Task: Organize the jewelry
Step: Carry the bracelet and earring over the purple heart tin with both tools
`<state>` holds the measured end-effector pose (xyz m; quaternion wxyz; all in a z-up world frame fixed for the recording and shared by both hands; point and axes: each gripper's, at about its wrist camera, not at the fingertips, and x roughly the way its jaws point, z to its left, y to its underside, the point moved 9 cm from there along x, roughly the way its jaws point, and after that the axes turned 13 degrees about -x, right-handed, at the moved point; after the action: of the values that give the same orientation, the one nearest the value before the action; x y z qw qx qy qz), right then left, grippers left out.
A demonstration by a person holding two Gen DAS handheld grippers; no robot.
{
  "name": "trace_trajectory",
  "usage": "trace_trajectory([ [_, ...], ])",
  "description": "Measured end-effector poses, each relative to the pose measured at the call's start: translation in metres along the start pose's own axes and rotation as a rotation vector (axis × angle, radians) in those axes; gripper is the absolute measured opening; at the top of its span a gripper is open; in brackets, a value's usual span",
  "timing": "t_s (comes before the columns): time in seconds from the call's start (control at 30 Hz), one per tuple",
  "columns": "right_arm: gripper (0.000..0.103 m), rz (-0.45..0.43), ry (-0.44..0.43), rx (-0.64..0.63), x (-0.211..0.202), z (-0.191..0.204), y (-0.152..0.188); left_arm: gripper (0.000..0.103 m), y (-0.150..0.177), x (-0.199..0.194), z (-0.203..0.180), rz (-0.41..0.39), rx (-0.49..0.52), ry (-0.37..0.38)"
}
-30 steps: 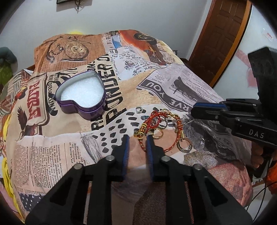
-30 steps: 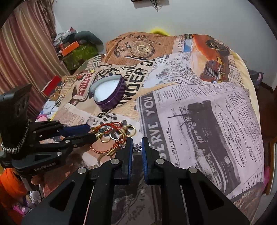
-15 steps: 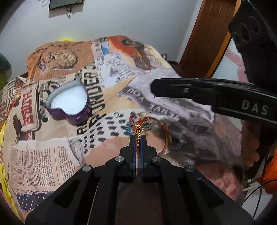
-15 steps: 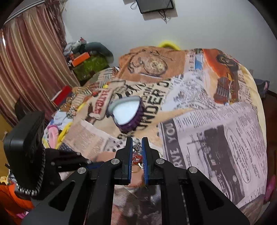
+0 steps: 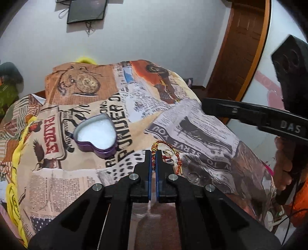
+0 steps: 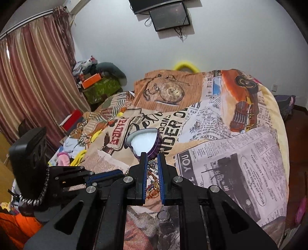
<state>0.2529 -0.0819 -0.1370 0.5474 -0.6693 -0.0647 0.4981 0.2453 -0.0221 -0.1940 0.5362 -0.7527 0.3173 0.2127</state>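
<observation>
A purple heart-shaped tin (image 5: 97, 137) with a white lining stands open on the newspaper-print bedspread; it also shows in the right wrist view (image 6: 145, 143). My left gripper (image 5: 153, 153) is shut on a red-and-gold cord bracelet (image 5: 167, 147), which hangs lifted above the bed. My right gripper (image 6: 152, 162) is raised and shut on a small silver ring piece (image 6: 151, 164), just in front of the tin. Other gold and red jewelry (image 6: 152, 189) lies below it. A silver ring (image 6: 163, 215) lies on the bedspread.
The bedspread (image 5: 63, 184) covers the whole bed. Clutter and boxes (image 6: 96, 84) sit beside striped curtains at the left. A wooden door (image 5: 240, 48) is at the right. A dark screen (image 6: 169, 16) hangs on the wall.
Both grippers have risen from the bed. The left closed on the cord bracelet and lifted it. The right lifted its small silver piece toward the tin.
</observation>
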Motion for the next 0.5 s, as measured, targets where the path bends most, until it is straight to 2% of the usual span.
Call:
trace_trajectory([
  [0.27, 0.009, 0.009, 0.027, -0.007, -0.001, -0.004, -0.001, 0.001, -0.018, -0.017, 0.021, -0.070, -0.009, -0.064],
  [0.5, 0.009, 0.005, 0.024, -0.009, 0.013, 0.001, -0.010, 0.001, -0.049, -0.028, 0.045, -0.144, -0.007, -0.118],
])
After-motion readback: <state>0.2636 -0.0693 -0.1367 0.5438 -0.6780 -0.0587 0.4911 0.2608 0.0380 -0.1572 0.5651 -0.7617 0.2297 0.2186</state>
